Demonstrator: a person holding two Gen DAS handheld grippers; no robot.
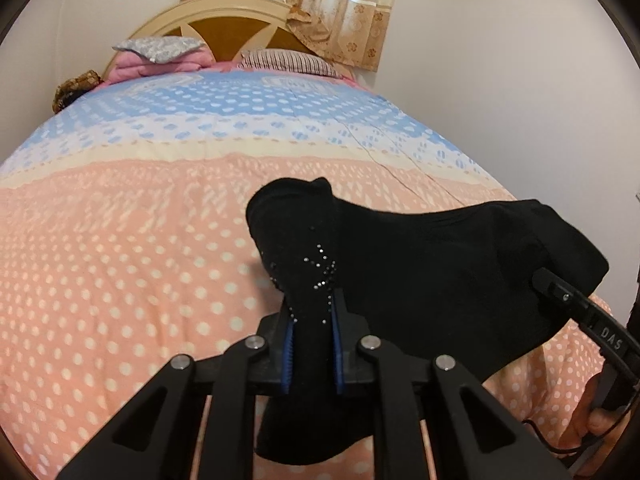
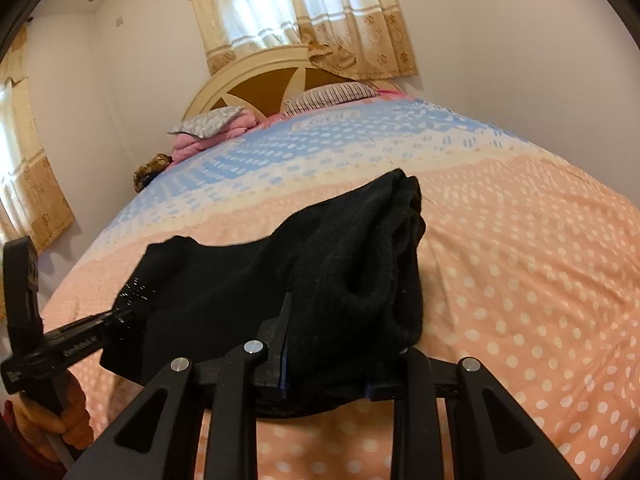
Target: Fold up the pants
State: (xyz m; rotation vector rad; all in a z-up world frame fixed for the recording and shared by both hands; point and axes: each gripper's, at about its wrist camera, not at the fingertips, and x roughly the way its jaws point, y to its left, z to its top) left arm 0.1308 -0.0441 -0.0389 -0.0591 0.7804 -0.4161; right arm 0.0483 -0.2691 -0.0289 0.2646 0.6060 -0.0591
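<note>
A: Left tool (image 1: 313,344) status?
B: Clamping the black pants (image 1: 420,272) between nearly closed fingers.
A: Right tool (image 2: 326,364)?
B: Gripping the pants' other end, wider apart, above the bed (image 2: 520,280).

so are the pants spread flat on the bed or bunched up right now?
Bunched and lifted. The black pants hang in folds between the left gripper and right gripper, both clamped on fabric, above the dotted bedspread.
</note>
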